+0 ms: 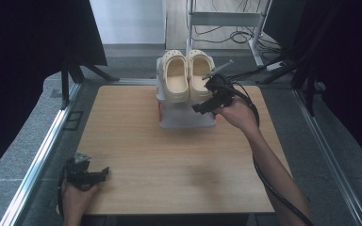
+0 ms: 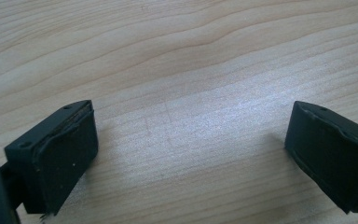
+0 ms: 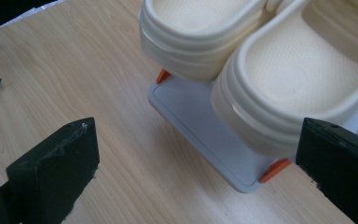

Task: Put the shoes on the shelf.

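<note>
- Two grippers: right gripper hangs with jaws spread wide and empty just beside the shoes' heels; left gripper rests at the near left table corner, jaws also wide apart.
- One wooden table.
- One grey two-tier rack at the far middle.
- Two cream clogs, side by side on the rack's top.

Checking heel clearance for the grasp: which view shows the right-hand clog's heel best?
Right gripper view: the clog has its heel rim close between the open jaws, overhanging the grey stand. High view shows both clogs whole but small. Left gripper view faces the table.
</note>
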### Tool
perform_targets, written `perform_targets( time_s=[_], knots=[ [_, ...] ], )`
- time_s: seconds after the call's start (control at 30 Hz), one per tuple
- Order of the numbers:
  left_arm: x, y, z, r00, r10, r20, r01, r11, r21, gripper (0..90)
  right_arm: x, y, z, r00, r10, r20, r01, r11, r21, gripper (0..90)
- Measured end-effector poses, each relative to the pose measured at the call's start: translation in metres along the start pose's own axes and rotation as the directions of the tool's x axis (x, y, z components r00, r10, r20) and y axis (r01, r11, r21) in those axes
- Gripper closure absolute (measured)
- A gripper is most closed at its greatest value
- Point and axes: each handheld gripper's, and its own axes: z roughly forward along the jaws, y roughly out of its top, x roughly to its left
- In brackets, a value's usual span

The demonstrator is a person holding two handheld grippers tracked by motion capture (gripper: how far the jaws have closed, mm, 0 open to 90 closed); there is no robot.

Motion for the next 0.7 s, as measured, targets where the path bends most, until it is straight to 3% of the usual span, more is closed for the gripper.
perform_targets(
  time_s=[0.7],
  knots=[
    [-0.002,0.000,0.000,1.0000,0.002,0.004,-0.002,1.0000,0.001,2.4,-0.008,-0.080,-0.038,0.9995,0.015,0.028,-0.015,1.000,-0.015,0.0]
  ],
)
